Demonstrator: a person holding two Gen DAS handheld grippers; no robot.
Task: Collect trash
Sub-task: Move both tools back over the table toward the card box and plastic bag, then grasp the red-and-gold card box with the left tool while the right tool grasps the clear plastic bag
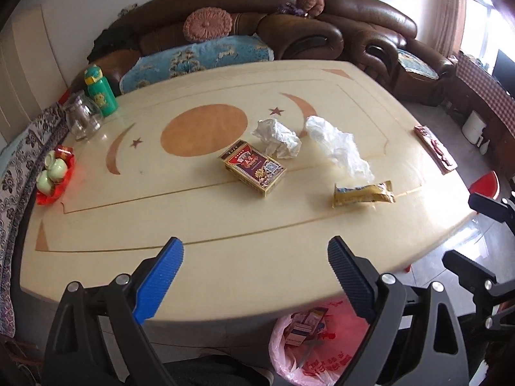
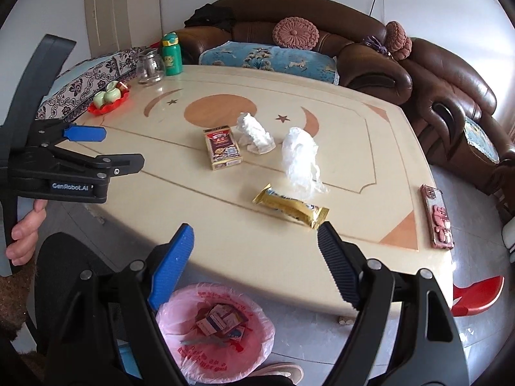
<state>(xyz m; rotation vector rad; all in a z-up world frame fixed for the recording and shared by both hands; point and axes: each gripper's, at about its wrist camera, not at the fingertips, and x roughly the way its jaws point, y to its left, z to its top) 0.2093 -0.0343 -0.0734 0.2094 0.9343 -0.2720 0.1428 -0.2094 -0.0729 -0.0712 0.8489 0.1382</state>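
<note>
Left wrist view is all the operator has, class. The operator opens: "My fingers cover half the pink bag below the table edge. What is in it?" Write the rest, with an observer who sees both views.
Observer: The pink bag holds a few small cartons, plain from the right wrist.
Operator: That reddish slab far to my right?
Observer: A phone in a pink case, lying flat.
Operator: What holds my gripper?
Observer: A bare hand grips the handle of the left gripper.
</note>
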